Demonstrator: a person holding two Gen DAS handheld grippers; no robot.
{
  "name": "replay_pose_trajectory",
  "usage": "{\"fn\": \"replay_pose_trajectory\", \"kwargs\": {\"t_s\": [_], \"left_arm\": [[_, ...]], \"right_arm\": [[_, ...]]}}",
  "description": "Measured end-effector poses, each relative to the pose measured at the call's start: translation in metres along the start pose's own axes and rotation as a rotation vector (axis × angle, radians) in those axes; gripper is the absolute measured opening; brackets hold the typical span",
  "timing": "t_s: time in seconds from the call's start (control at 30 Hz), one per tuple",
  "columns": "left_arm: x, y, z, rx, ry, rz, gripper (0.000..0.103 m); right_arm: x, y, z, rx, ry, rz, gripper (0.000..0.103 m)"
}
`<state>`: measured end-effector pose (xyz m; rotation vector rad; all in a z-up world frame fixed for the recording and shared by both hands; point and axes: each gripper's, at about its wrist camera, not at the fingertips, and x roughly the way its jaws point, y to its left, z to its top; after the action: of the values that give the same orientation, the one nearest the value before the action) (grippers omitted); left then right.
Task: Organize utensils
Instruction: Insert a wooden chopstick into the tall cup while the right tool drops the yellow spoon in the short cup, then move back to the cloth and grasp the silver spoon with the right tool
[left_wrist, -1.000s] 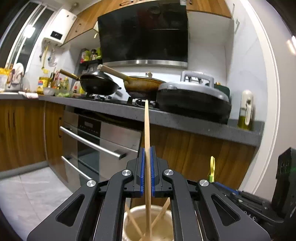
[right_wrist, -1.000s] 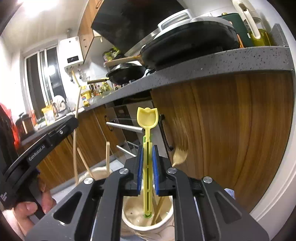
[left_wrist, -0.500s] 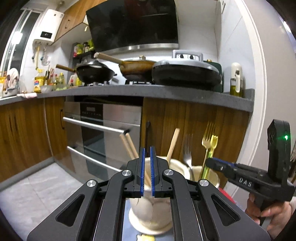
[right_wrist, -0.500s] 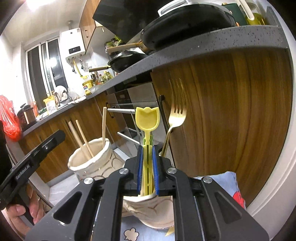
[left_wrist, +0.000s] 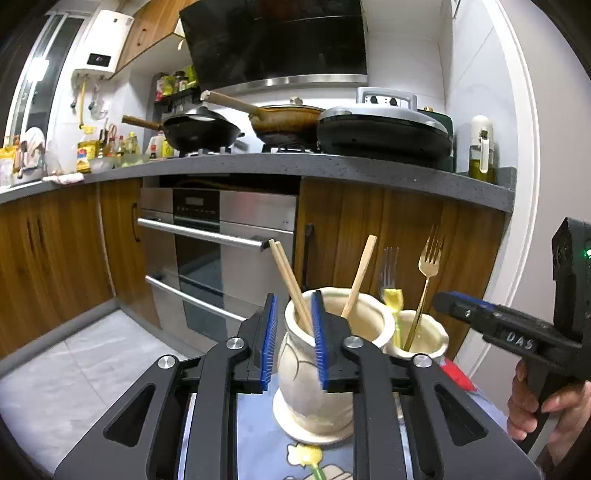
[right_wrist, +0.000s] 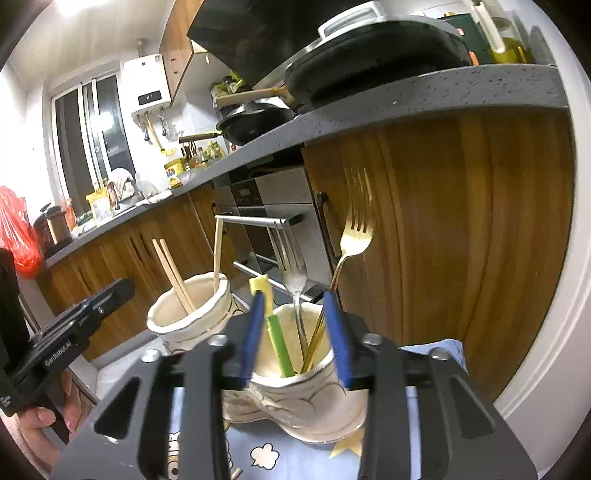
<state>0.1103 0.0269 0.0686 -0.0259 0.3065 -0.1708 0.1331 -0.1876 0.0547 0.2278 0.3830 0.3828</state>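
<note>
Kitchen counter (left_wrist: 332, 166); red bag (right_wrist: 16, 229) in right view only

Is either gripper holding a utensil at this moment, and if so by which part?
Nothing is held. The left gripper and the right gripper are both opening, pads clear of the chopsticks and the yellow spoon standing in their cups.

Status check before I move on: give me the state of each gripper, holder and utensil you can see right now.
left gripper: jaws opening, empty
right gripper: jaws opening, nothing gripped
chopstick holder: upright, holds three chopsticks
chopsticks: leaning inside the holder, released
cutlery holder: upright, holds three utensils
yellow-green spoon: in the holder, tilted, released
silver fork: tines up
gold fork: tines up, leaning
</note>
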Motion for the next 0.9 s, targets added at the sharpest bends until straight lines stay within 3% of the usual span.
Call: {"fn": "replay_pose_trajectory", "kwargs": {"t_s": [0.1, 0.2, 0.27, 0.43, 0.53, 0.9], "left_arm": [[-0.007, 0.002, -0.003, 0.009, 0.018, 0.011, 0.029], [-0.015, 0.008, -0.009, -0.001, 0.043, 0.028, 0.048], [-0.022, 0.013, -0.014, -0.021, 0.063, 0.03, 0.063], [-0.04, 0.018, -0.027, -0.022, 0.095, 0.047, 0.083], [-0.049, 0.018, -0.034, -0.013, 0.109, 0.064, 0.092], [-0.078, 0.033, -0.076, -0.067, 0.262, 0.111, 0.097]], "right_arm": [[-0.013, 0.0, -0.004, -0.007, 0.003, -0.002, 0.048], [-0.021, 0.003, -0.01, -0.029, 0.024, -0.006, 0.061], [-0.024, 0.005, -0.015, -0.043, 0.041, -0.011, 0.064], [-0.039, 0.012, -0.03, -0.077, 0.076, 0.003, 0.091], [-0.048, 0.019, -0.037, -0.096, 0.081, 0.007, 0.098], [-0.049, 0.036, -0.068, -0.167, 0.194, -0.001, 0.098]]}}
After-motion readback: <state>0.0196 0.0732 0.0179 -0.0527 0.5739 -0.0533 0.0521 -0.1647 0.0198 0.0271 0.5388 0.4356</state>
